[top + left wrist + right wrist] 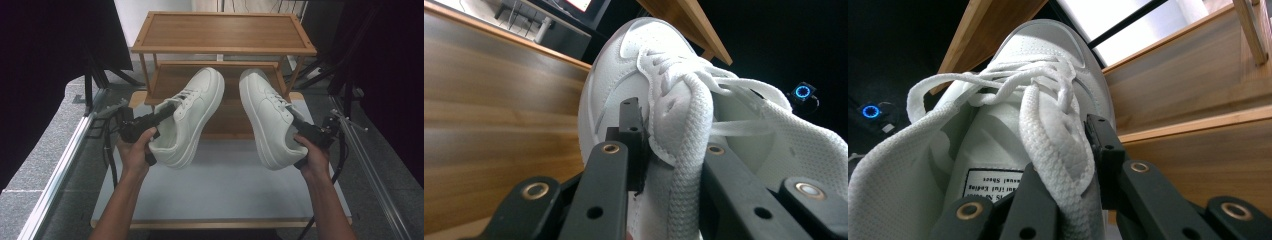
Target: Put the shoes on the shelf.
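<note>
RISK: either sneaker may twist or slip out, since each hangs by one thin side wall | LEFT: left gripper [167, 111] nearly closed, pinching left sneaker [192, 112] at its lace edge, toe toward 1 o'clock, raised before the wooden rack [222, 47] | RIGHT: right gripper [296, 120] likewise clamps right sneaker [267, 117], toe toward 11 o'clock; inner pad contact probably, partly hidden.

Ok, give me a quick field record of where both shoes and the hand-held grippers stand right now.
left shoe: white, off the table, toe toward the rack
right shoe: white, off the table, toe toward the rack
left hand-held gripper: shut on left shoe at the lace-side edge
right hand-held gripper: shut on right shoe at the lace-side edge
rack: wooden, two shelves, behind the shoes
table: pale top below the shoes
</note>
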`<state>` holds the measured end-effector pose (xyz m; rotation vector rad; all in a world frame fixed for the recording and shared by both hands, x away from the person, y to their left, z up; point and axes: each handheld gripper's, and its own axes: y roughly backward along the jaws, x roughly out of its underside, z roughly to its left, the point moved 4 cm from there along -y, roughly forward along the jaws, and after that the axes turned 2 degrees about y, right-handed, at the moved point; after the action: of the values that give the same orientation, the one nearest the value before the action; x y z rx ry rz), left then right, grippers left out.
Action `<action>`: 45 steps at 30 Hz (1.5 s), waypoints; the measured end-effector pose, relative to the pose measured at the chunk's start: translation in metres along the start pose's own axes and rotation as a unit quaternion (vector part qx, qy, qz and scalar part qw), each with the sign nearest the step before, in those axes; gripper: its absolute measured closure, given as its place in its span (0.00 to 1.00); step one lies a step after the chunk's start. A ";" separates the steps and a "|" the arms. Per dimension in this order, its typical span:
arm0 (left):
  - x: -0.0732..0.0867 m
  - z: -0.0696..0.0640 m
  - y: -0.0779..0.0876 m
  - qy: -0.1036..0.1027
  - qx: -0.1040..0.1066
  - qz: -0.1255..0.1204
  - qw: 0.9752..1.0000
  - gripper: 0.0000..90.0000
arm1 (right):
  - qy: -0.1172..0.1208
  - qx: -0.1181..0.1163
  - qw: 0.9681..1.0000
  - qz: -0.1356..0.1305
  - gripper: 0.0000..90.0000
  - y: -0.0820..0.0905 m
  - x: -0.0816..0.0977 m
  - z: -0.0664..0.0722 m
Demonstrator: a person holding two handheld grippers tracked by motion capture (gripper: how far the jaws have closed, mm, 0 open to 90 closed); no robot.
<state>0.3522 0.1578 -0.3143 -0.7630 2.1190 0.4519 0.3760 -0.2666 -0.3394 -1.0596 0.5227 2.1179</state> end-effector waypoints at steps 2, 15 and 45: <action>-0.006 -0.001 -0.002 -0.007 -0.006 -0.003 1.000 0.90 | 0.002 0.004 1.000 0.000 0.92 -0.003 -0.003 0.001; -0.018 0.005 -0.024 0.005 -0.017 -0.001 1.000 0.90 | 0.003 0.021 1.000 0.004 0.92 -0.023 -0.009 -0.001; -0.024 0.035 -0.052 0.051 -0.060 -0.032 0.996 0.90 | -0.007 0.072 0.997 0.005 0.92 -0.059 -0.016 -0.007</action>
<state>0.4187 0.1465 -0.3191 -0.9361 2.1699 0.5189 0.4305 -0.2378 -0.3335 -0.9632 0.6643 2.0617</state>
